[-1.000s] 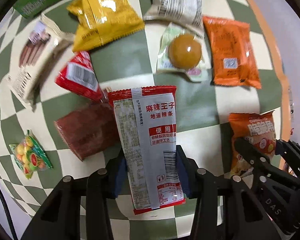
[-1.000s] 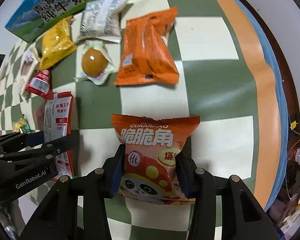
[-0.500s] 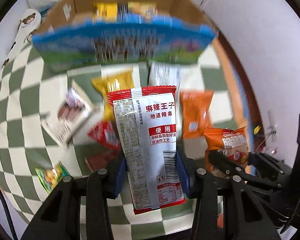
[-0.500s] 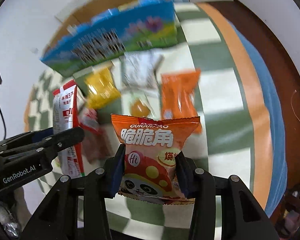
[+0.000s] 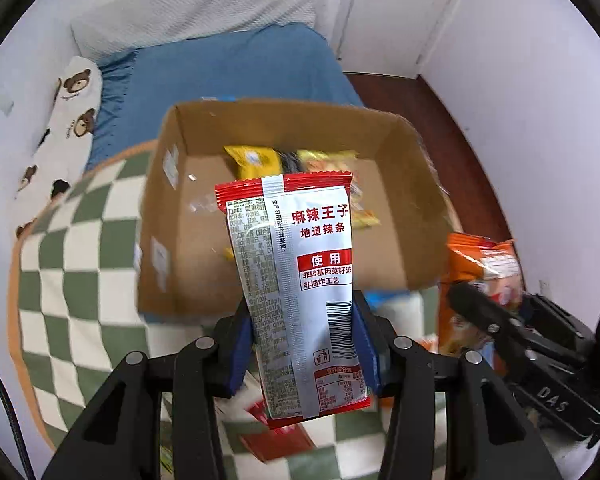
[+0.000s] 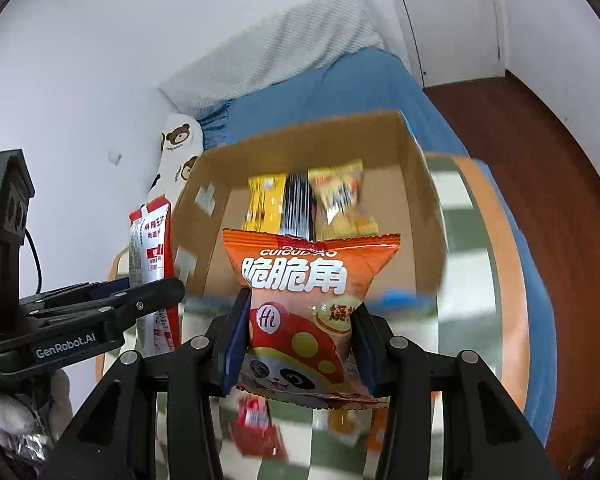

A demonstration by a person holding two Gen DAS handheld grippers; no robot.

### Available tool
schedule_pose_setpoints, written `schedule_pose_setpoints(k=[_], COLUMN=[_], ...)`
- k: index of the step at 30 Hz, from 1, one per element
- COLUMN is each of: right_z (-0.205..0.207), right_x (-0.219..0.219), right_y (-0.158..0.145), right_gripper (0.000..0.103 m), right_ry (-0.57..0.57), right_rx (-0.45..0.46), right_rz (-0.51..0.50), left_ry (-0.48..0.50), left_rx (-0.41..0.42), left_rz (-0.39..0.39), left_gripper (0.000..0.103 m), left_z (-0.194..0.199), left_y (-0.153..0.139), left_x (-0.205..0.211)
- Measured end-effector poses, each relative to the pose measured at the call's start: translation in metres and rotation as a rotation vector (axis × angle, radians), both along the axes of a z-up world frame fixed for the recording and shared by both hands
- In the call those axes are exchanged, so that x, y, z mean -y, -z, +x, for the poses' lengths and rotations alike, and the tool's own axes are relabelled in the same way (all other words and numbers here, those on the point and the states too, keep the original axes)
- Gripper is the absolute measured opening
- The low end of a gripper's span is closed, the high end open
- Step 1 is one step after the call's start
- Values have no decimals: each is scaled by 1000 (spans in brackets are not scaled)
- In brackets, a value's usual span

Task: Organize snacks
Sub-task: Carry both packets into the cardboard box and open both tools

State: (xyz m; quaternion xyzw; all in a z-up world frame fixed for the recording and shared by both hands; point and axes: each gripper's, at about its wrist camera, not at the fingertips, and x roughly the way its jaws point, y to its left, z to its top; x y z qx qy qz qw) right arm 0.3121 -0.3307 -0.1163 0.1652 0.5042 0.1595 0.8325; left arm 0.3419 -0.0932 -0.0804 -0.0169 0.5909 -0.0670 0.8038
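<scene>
My left gripper (image 5: 304,344) is shut on a red and silver spicy-strip packet (image 5: 300,276), held upright in front of the open cardboard box (image 5: 168,208). My right gripper (image 6: 296,344) is shut on an orange chip bag with a panda (image 6: 304,300), also held up facing the box (image 6: 424,208). The box holds a yellow packet (image 6: 262,204), a black striped packet (image 6: 298,208) and a yellow-orange bag (image 6: 340,196) leaning at its back. The left gripper and its packet (image 6: 152,248) show at the left of the right wrist view. The orange bag (image 5: 480,276) shows at the right of the left wrist view.
The box stands on a green and white checkered cloth (image 5: 72,264). Blurred snack packets (image 6: 256,424) lie on it below the grippers. Behind are a blue bed (image 5: 228,68), a bear-print pillow (image 5: 68,120), white walls and a door (image 6: 452,12). Wooden floor (image 6: 540,152) is to the right.
Both grippers have lifted with their packets and tilted up from the snacks on the cloth toward the open box. The box inside has come into view.
</scene>
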Motion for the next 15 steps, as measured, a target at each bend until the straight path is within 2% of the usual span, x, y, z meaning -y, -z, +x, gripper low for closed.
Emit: schedule_pose_setpoints(k=[4, 8, 15], right_z=[47, 85, 116], right_x=[-12, -22, -39], right_y=[11, 38, 101], right_gripper=[48, 48, 48], right_ry=[-14, -24, -64], right_rx=[-15, -66, -199], right_rz=[-33, -55, -65], left_ry=[-14, -27, -20], left_rx=[-57, -134, -277], left_rz=[47, 85, 124], left_gripper=[42, 42, 43], left_z=[48, 86, 107], left_y=[22, 56, 120], left_x=[-18, -32, -43])
